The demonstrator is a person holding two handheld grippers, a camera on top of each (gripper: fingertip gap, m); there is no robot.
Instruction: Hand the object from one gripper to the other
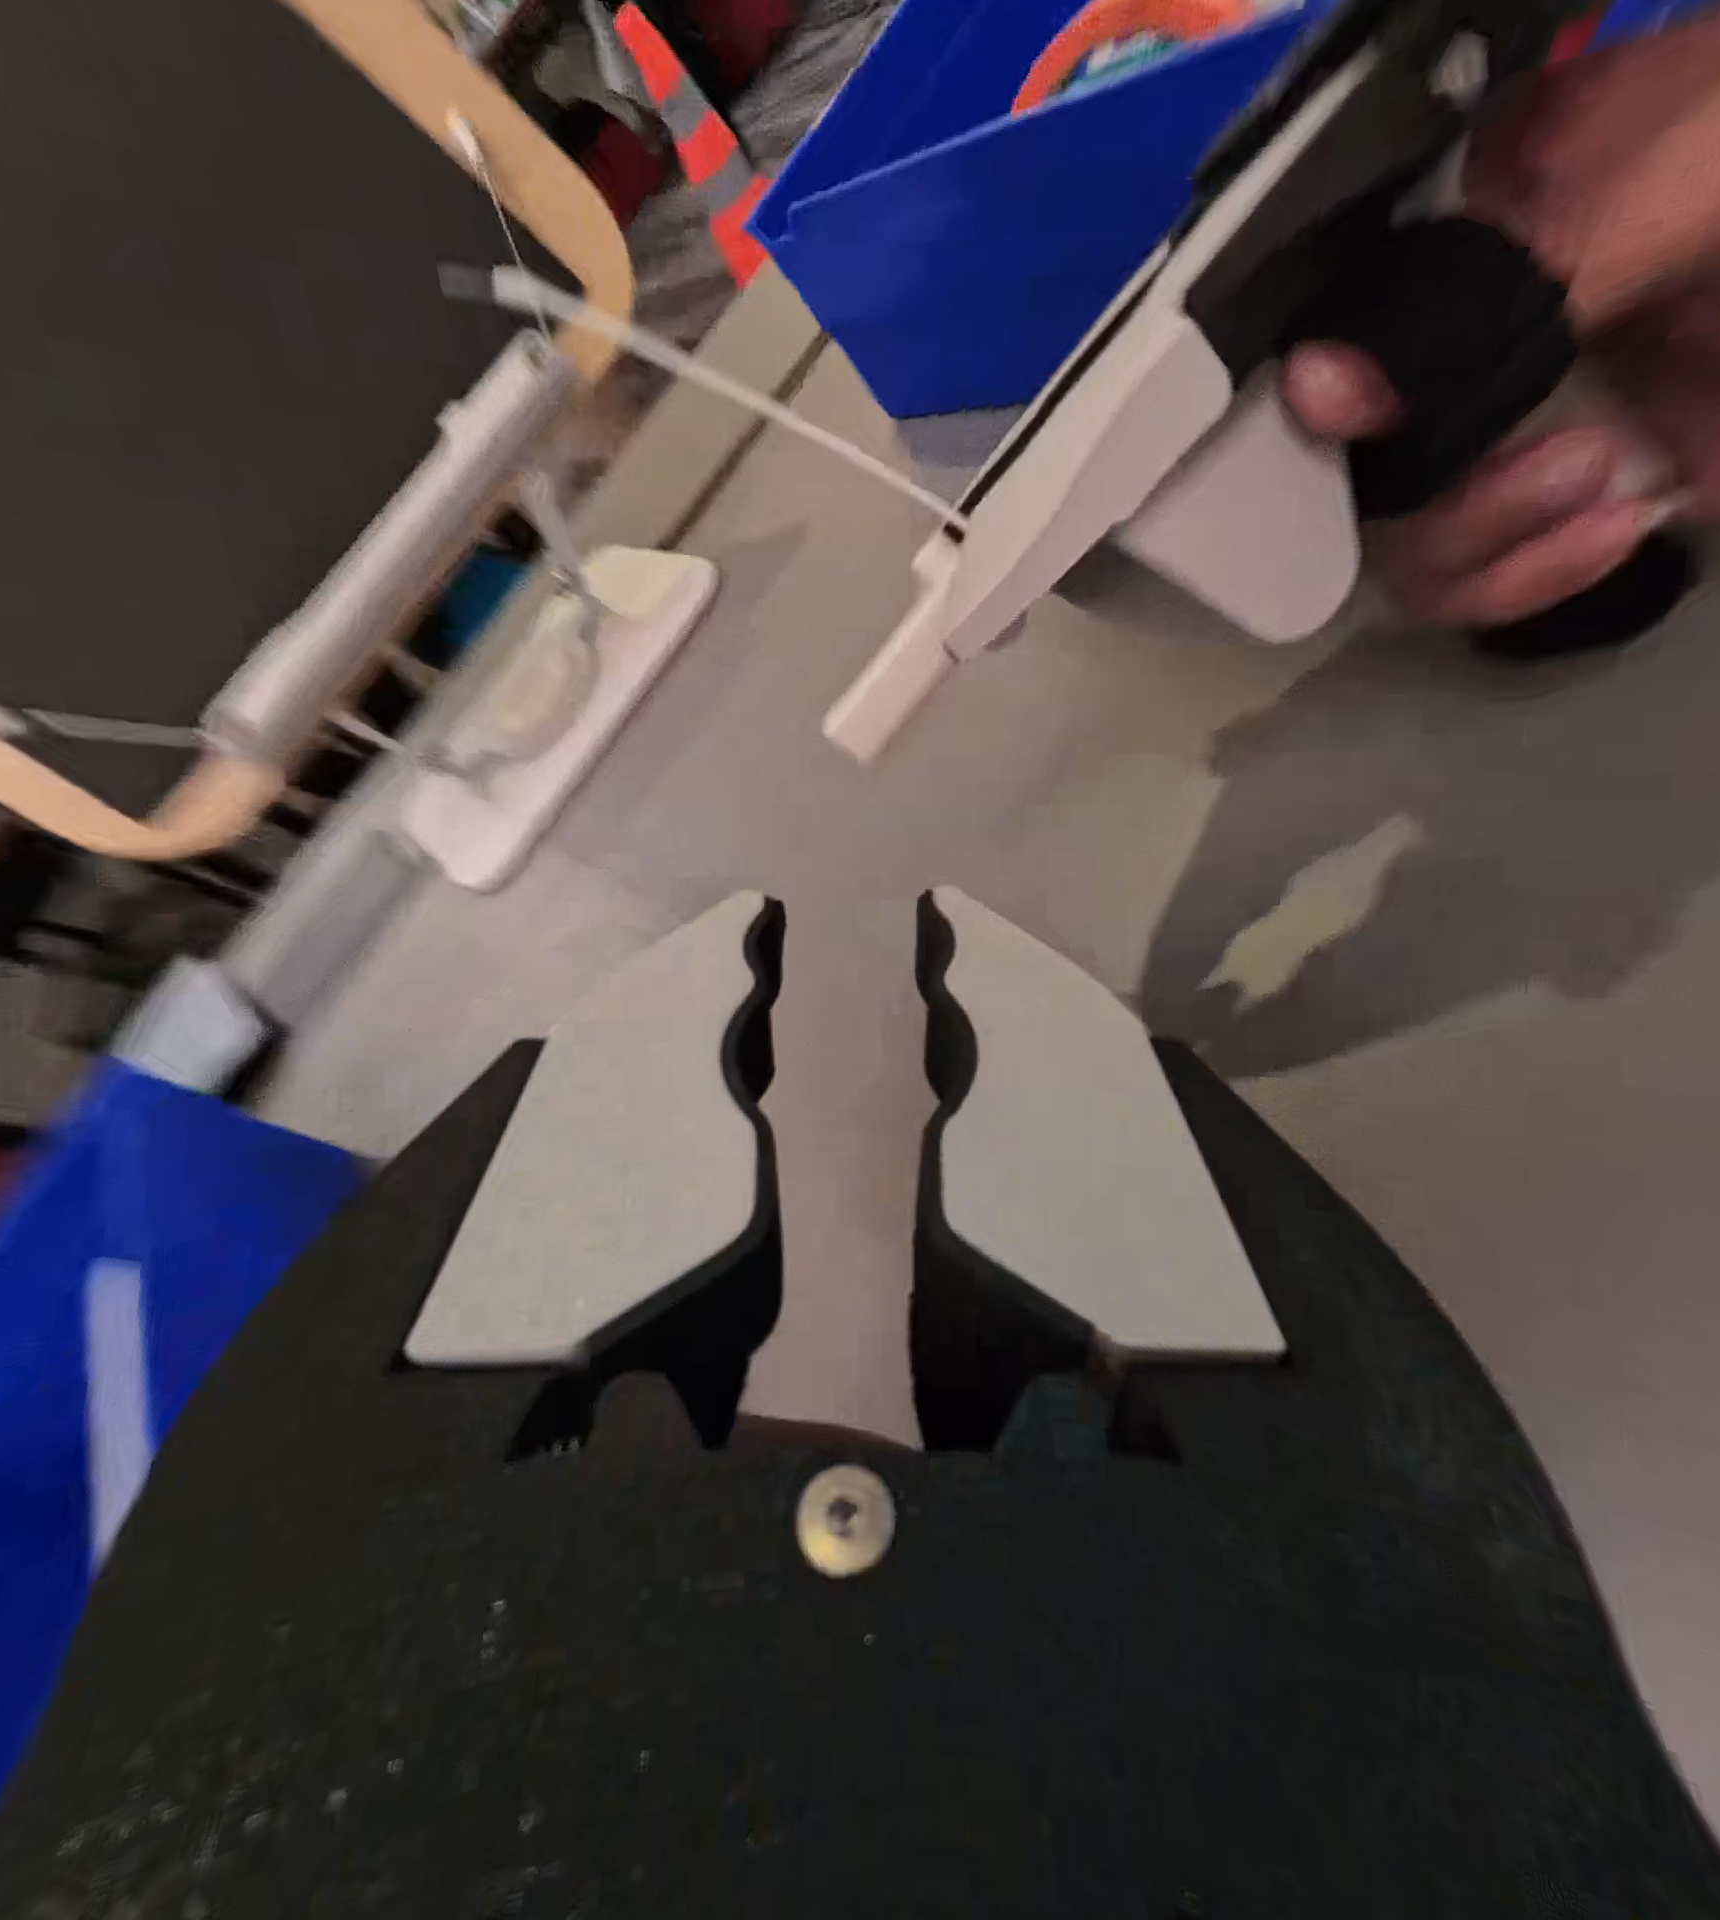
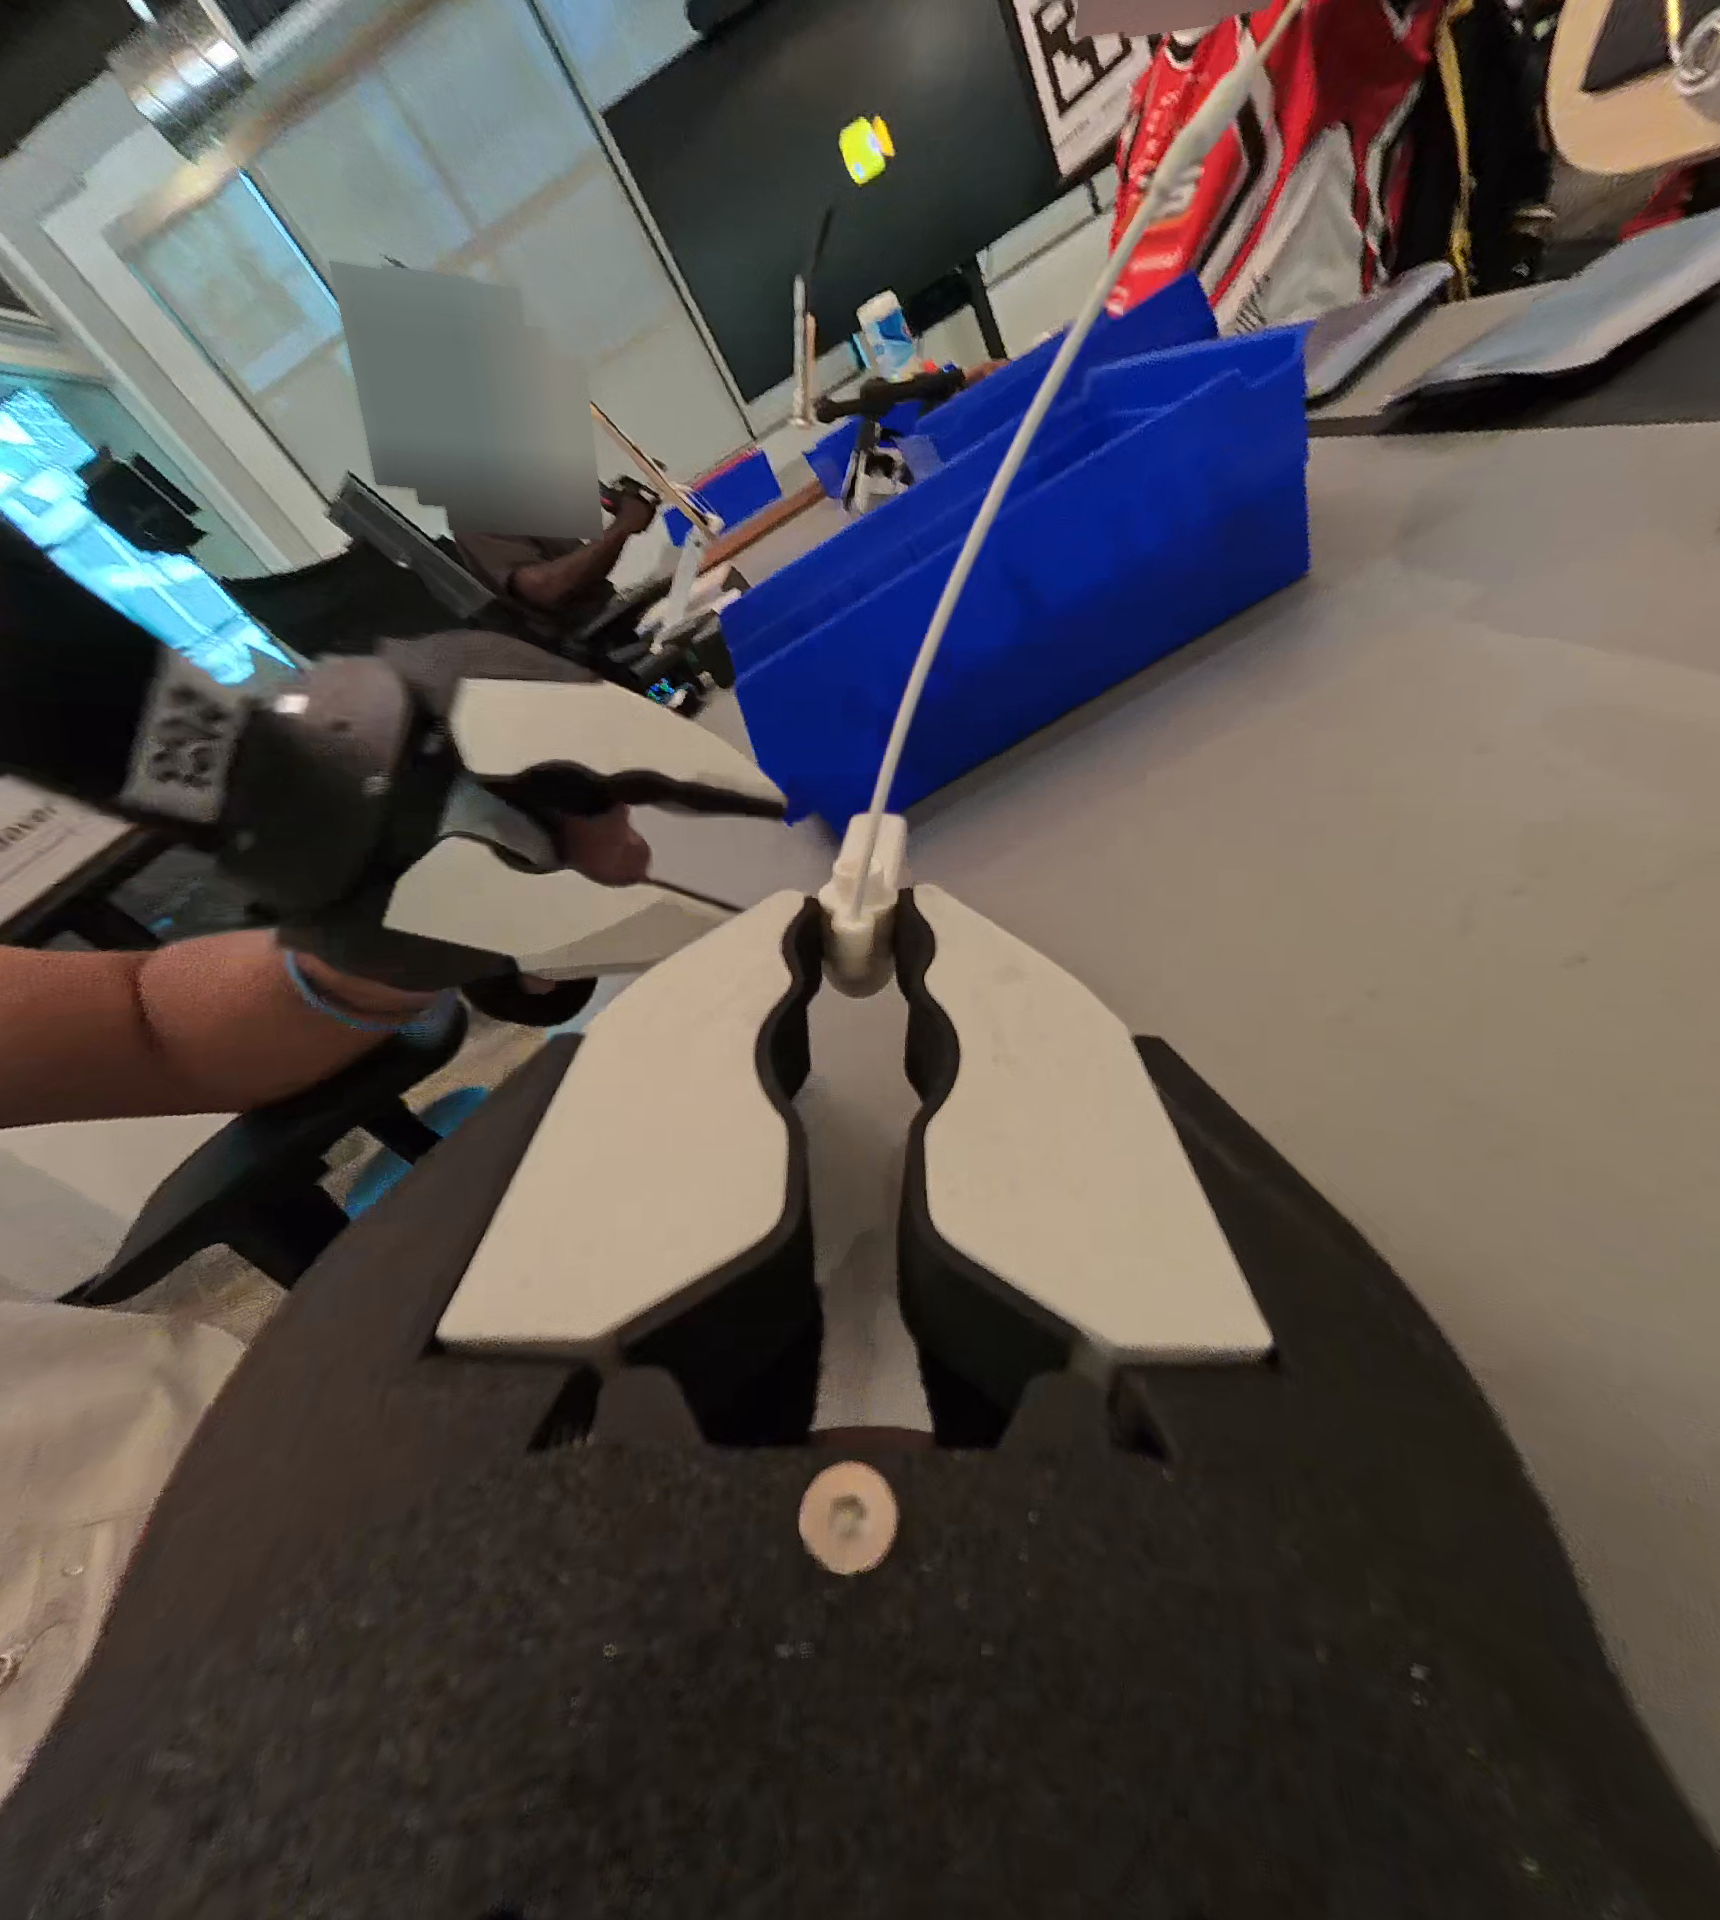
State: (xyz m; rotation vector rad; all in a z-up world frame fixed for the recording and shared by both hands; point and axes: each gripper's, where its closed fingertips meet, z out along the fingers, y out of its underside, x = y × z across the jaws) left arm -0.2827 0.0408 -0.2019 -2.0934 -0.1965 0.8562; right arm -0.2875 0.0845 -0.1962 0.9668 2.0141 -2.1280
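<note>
Right gripper (image 2: 858, 909) grips a white cable (image 2: 981, 530) by its connector end: the small white plug (image 2: 858, 935) sits pinched between the very tips of the two fingers, in the first notch of the black inner pads, jaws narrowed onto it. Rest of the jaw gap behind the plug holds nothing. Cable rises from the plug and arcs up and away over the blue bin (image 2: 1043, 613) toward the top of the right wrist view. Left gripper (image 2: 731, 852) shows in the same view at left, held in a hand, its fingers parted with a clear gap, tips pointing toward the plug but just short of it, not touching. In the left wrist view the left gripper (image 1: 851, 914) has jaws moderately parted with nothing between them, only grey table (image 1: 1458, 1351) seen through the gap. Farther up in that view the right gripper (image 1: 949, 540) appears side-on, held by a blurred hand (image 1: 1614, 364), with the thin white cable (image 1: 762, 405) running from its tip off to the left toward a white flat object (image 1: 565, 717) on the table. Plug is well forward of the left jaws. A blue bin (image 1: 991, 239) sits behind the right gripper. Left view has motion blur.
</note>
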